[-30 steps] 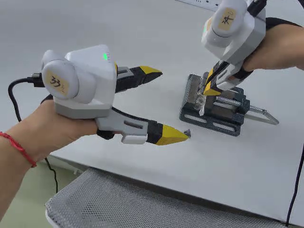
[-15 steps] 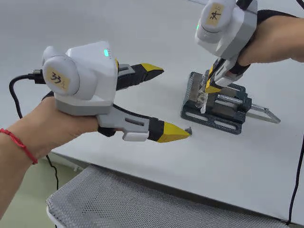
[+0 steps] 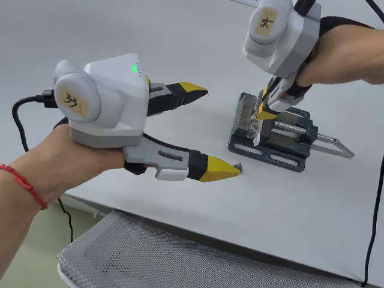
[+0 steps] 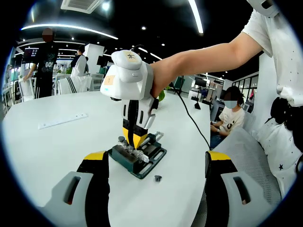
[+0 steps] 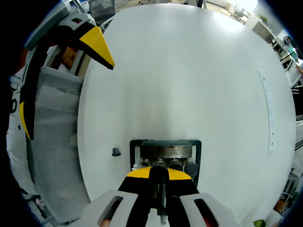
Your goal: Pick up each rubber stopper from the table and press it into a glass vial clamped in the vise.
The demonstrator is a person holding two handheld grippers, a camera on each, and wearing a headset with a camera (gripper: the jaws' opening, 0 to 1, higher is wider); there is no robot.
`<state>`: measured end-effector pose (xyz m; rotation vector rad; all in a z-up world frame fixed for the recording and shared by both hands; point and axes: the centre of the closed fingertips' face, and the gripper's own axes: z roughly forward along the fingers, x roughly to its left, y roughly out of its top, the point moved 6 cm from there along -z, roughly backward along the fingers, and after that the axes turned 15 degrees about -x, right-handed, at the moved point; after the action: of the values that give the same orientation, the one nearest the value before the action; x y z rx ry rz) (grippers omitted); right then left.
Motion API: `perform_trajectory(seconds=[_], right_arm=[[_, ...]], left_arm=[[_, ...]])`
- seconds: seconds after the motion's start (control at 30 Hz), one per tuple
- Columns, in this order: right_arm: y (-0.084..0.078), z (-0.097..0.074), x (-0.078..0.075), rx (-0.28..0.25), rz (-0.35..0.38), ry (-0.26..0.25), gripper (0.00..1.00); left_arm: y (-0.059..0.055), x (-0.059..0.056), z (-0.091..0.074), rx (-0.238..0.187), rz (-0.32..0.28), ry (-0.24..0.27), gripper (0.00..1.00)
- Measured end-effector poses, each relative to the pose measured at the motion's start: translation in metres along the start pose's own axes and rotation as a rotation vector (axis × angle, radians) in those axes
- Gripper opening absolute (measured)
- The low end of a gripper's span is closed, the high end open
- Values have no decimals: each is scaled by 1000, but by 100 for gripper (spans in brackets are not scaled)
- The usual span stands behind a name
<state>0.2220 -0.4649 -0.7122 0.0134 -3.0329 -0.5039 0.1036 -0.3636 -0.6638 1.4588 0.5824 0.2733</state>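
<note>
A dark vise (image 3: 282, 150) stands on the white table and clamps a row of small glass vials (image 3: 255, 127). My right gripper (image 3: 264, 112) points straight down onto the vials with its yellow tips together; nothing shows between them. In the right gripper view its shut tips (image 5: 158, 173) lie just over the vials (image 5: 176, 164) in the vise (image 5: 165, 145). One small grey rubber stopper (image 3: 237, 165) lies loose on the table by the front edge. My left gripper (image 3: 222, 131) hovers open left of the vise, its lower tip beside that stopper. The left gripper view shows vise (image 4: 147, 161), stopper (image 4: 157, 178) and right gripper (image 4: 134, 140).
The vise's screw handle (image 3: 332, 146) sticks out to the right. A grey mesh chair (image 3: 180, 258) sits below the table's near edge. A white power strip (image 4: 61, 121) lies farther back. A black cable (image 3: 374, 228) hangs at the right. People sit and stand in the background.
My right gripper has tilted more upright and its body has shifted slightly left, with its tips staying on the vials. The left gripper has barely moved.
</note>
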Motion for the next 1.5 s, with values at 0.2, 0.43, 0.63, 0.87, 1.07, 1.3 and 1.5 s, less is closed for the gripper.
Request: perform_trajectory(seconds=[0.2,0.43,0.63,0.87,1.07,1.3,1.5], right_arm=[[-3,-1,0,-24,43,-4,5],[-8,-5,2,-99,30,-22,6],[-7,-2,3,-117,20,-29,8],[-7,-3,3,-122,22,-24,9],[-7,-4,6,-132,33,-31,10],[-8,-5,6,-155,57,-36,11],[-9,-6,5,-169,74,-43,12]], left_arm=[[1,-2,2,-4,-2,2,83],[5,-5,4,-2,3,-7,83],[4,-4,3,-1,-1,-5,83],[3,-3,1,-5,-5,-2,83],[2,-3,1,-5,-5,-6,83],[3,-3,1,-8,-8,-6,83],[1,-2,0,-9,-9,-6,82]])
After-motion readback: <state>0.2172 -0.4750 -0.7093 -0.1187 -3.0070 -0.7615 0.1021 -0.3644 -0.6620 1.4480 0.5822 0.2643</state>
